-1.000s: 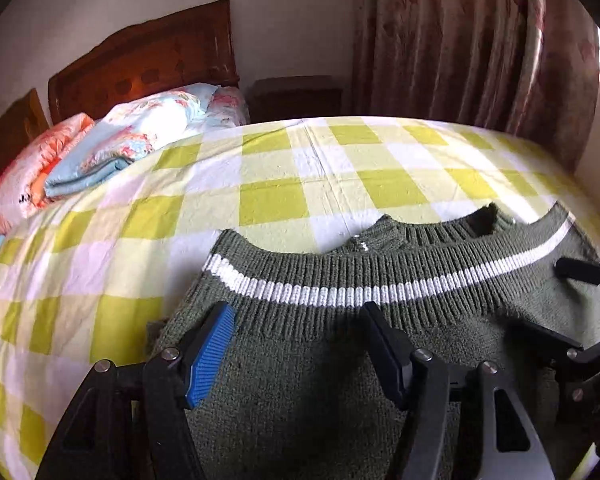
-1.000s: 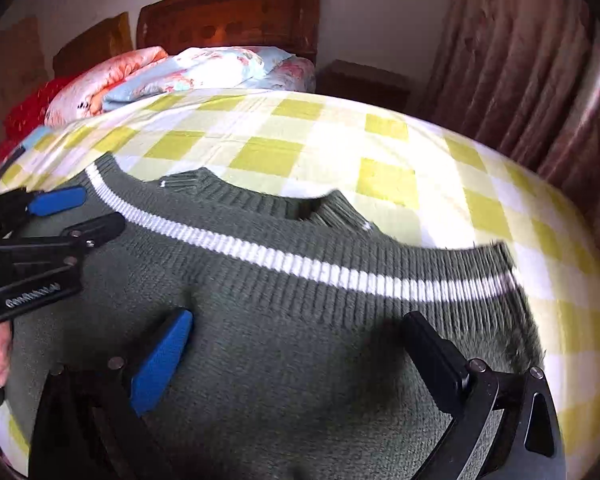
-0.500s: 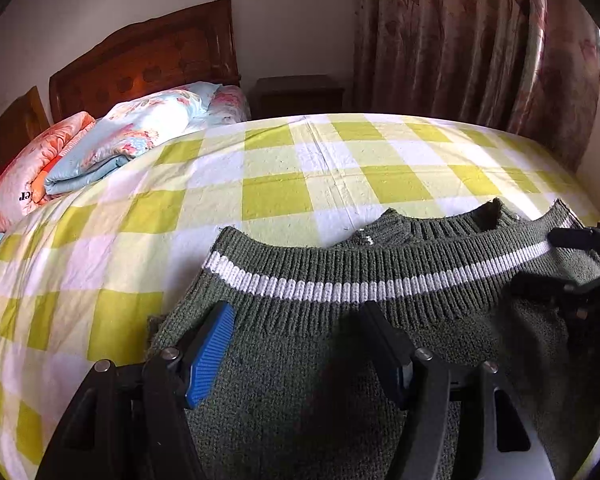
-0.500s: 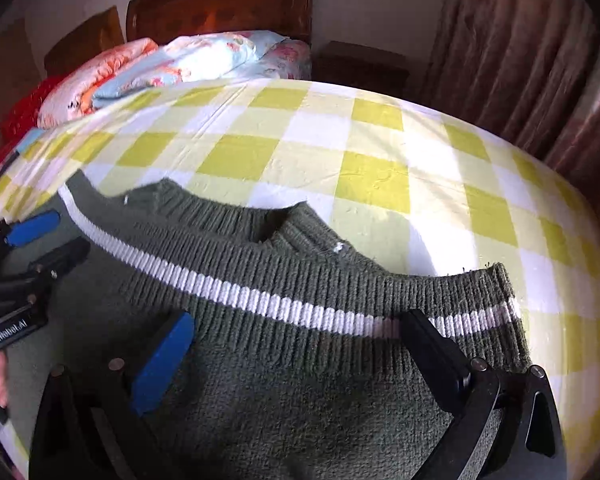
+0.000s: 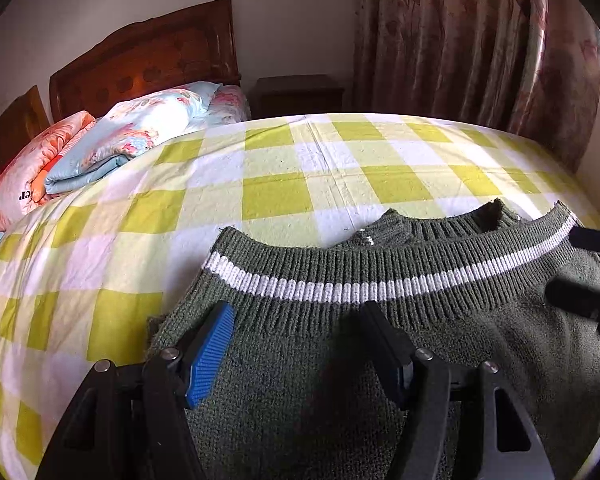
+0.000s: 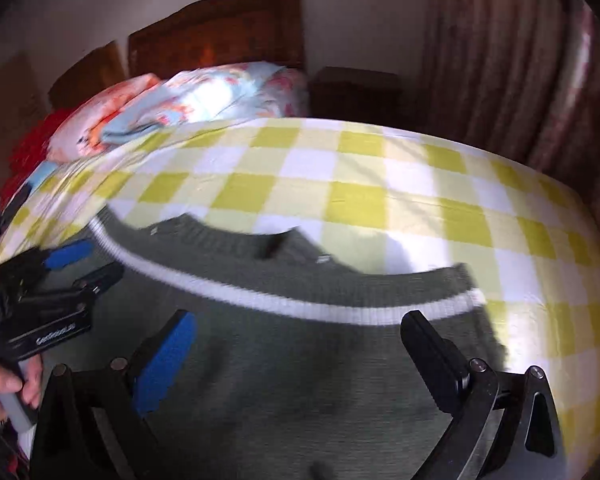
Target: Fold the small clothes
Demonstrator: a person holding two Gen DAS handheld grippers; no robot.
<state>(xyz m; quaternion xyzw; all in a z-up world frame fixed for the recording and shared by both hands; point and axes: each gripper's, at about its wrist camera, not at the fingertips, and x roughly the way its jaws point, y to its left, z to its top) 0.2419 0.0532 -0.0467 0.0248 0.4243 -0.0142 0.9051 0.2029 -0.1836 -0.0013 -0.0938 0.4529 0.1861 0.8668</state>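
Green knit sweater (image 5: 380, 340) is lying folded on the bed (image 5: 260, 184). My left tongs (image 5: 296, 344) and right tongs (image 6: 300, 344) are hovering released; snagging could be undoing the fold.

My left gripper (image 5: 300, 344) points steeply down, its jaws spread apart with nothing clamped between the blue pad and the black one. My right gripper (image 6: 300, 356) tilts down just as steeply, jaws wide and empty too; its view is blurred. My left hand (image 6: 4, 388) wraps the left gripper's handle, fingers (image 6: 30, 384) curled round the grip.
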